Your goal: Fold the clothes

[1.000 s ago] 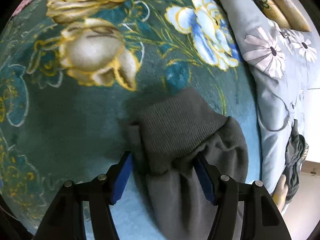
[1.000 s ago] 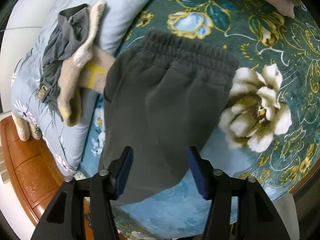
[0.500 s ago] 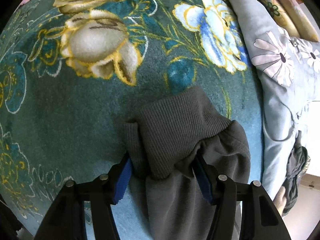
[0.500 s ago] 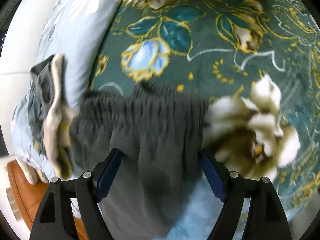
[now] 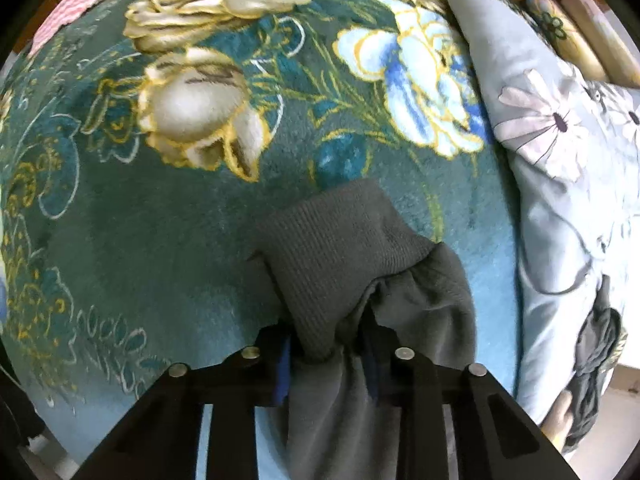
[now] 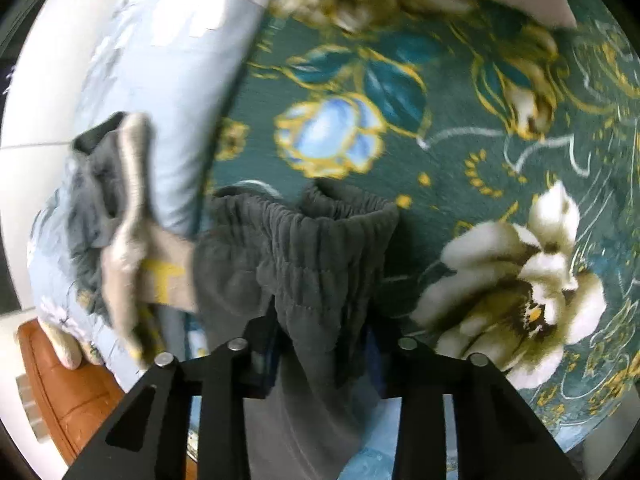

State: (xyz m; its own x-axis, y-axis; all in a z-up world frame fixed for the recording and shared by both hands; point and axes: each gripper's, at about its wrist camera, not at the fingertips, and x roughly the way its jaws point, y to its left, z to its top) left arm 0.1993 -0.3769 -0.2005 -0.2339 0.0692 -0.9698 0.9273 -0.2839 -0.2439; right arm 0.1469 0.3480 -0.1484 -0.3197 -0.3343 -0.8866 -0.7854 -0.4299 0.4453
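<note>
Dark grey sweatpants lie on a teal floral blanket. In the left wrist view my left gripper is shut on the pants' ribbed ankle cuff, with the leg fabric bunched between the fingers. In the right wrist view my right gripper is shut on the pants just below the gathered elastic waistband. The rest of the pants runs out of sight under both grippers.
A pale blue flowered pillow lies along the blanket's edge; it also shows in the right wrist view. A heap of grey and beige clothes rests on it. A brown wooden bed frame is at the lower left.
Both grippers have closed on the sweatpants, the left on the ankle cuff, the right below the waistband. The right gripper moved forward to the waistband, which is now bunched up.
</note>
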